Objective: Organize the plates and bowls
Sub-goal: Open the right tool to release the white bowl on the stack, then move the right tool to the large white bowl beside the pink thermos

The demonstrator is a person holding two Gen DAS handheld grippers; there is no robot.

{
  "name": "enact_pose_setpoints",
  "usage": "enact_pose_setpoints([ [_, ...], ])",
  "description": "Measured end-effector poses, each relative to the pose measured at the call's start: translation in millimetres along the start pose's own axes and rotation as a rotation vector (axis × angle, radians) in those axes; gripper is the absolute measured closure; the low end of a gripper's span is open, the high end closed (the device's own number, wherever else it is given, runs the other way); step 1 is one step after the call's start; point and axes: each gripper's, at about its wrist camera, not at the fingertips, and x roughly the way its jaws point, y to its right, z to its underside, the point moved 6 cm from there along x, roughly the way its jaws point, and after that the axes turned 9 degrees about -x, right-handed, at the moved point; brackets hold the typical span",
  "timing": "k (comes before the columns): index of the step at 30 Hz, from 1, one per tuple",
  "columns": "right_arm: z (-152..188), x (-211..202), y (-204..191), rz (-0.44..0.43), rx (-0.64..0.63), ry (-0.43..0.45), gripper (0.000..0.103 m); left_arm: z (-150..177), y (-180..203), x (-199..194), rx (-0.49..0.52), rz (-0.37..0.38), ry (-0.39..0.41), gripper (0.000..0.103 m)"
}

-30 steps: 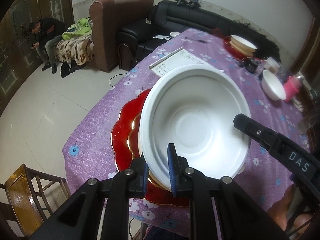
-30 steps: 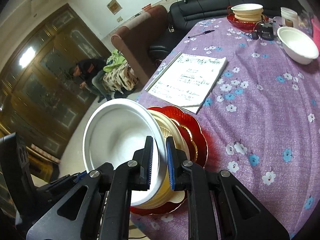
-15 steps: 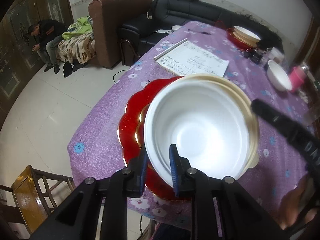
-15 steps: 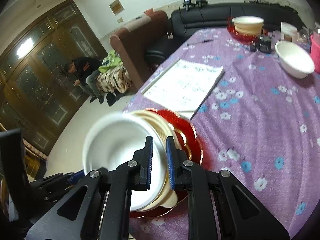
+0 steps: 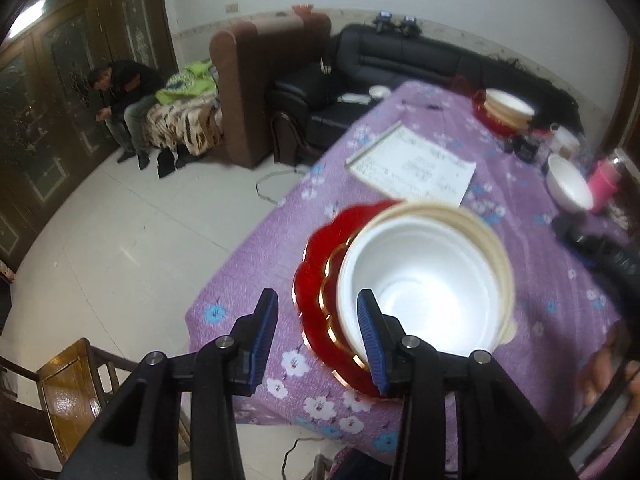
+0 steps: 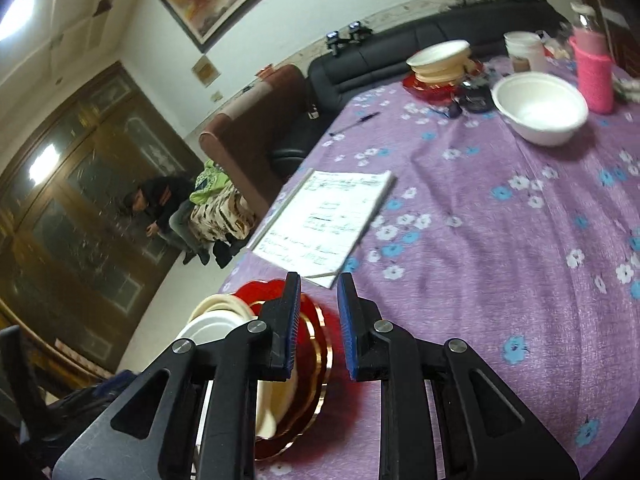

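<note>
Both jaws are opening, empty: the left hand-held gripper [image 5: 318, 326] and right hand-held gripper [image 6: 319, 322] have released the white bowl [image 5: 420, 292], nested in cream bowls on the red plate [image 5: 316, 272] at the tabletop [image 6: 500, 240] corner.

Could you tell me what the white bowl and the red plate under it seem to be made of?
White bowl: probably foam or thin disposable plastic, judging by its matte, uniform white walls. Red plate: likely glossy plastic or glazed ceramic, with a shiny scalloped rim and gold trim; the look leaves it open.

Red plate [image 6: 316, 344] mostly hidden behind right gripper [image 6: 318, 322] fingers; notebook [image 5: 416, 166] writing too blurred to read; chair [image 5: 68, 392] cut off at edge.
</note>
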Motion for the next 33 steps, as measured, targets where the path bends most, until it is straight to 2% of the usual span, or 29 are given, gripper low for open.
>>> enact_pose_setpoints([
  [1,0.7,1.1,4.7,0.001,0.009,-0.004,0.084,-3.3,6.3,-3.8,0.005,0.015,0.012,0.061],
  [4,2.1,3.0,21.2,0.011,0.032,-0.019,0.084,-11.6,40.0,-17.4,0.033,0.071,0.047,0.048],
  [6,2.1,2.1,35.8,0.024,0.044,-0.026,0.084,-15.5,74.9,-23.2,0.067,0.134,0.051,0.038],
  [10,-6.0,-10.0,83.4,0.082,0.087,-0.019,0.084,-21.0,143.2,-22.7,0.105,0.241,0.024,0.031],
  [13,-23.0,-30.4,135.6,0.130,0.157,0.008,0.084,-23.7,192.8,-9.7,0.127,0.269,-0.007,0.029],
  [16,-42.2,-53.9,182.8,0.172,0.218,0.056,0.084,-25.5,237.4,11.5,0.140,0.267,-0.052,0.029],
  [19,-63.5,-77.6,229.6,0.193,0.307,0.116,0.054,-29.0,271.3,36.4,0.136,0.249,-0.081,0.029],
  [21,-75.7,-87.4,254.0,0.205,0.347,0.141,0.054,-31.3,291.1,51.5,0.129,0.247,-0.110,0.029],
  [24,-94.4,-85.7,282.7,0.238,0.374,0.121,0.054,-42.7,315.8,75.7,0.112,0.224,-0.129,0.029],
  [30,-121.1,-51.0,321.9,0.221,0.464,0.074,0.054,-65.5,357.9,133.0,0.059,0.205,-0.213,0.029],
  [33,-132.5,-30.4,339.3,0.222,0.495,0.053,0.054,-76.2,371.8,152.4,0.026,0.214,-0.224,0.029],
])
